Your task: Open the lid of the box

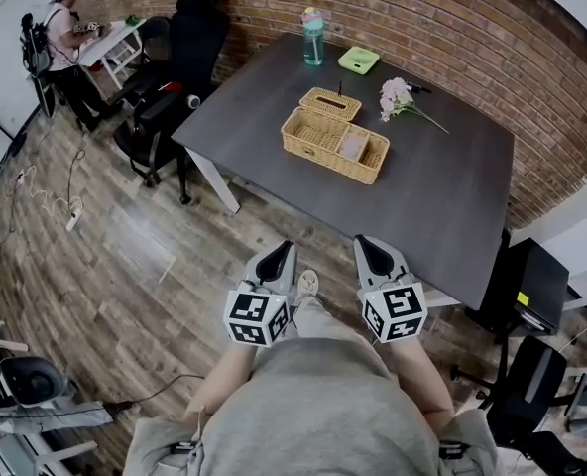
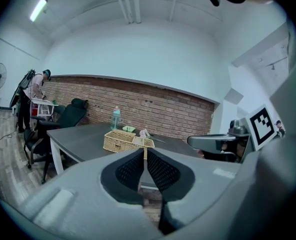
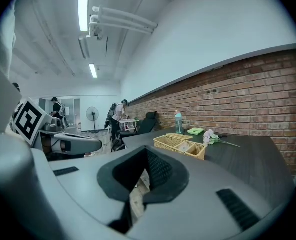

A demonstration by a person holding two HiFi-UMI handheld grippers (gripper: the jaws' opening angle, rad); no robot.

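Observation:
A woven wicker box [image 1: 335, 147] stands near the middle of the dark table [image 1: 442, 206]. A flat wicker lid [image 1: 330, 103] with a dark slot lies against its far side, and a small pale item sits in one compartment. My left gripper [image 1: 277, 256] and right gripper [image 1: 371, 251] hang side by side over the floor, close to my body and short of the table's near edge. Both are shut with nothing between the jaws. The box shows far ahead past the left gripper [image 2: 144, 151] as a small basket [image 2: 120, 140]. It lies ahead and to the right of the right gripper [image 3: 147, 151], again as a small basket [image 3: 180, 145].
A teal bottle [image 1: 313, 36], a green container [image 1: 359, 59] and a pink flower sprig [image 1: 398, 97] sit on the table's far part. Black office chairs [image 1: 170, 77] stand at its left end. A person [image 1: 60, 38] works at a white desk far left. Black furniture [image 1: 527, 286] stands right.

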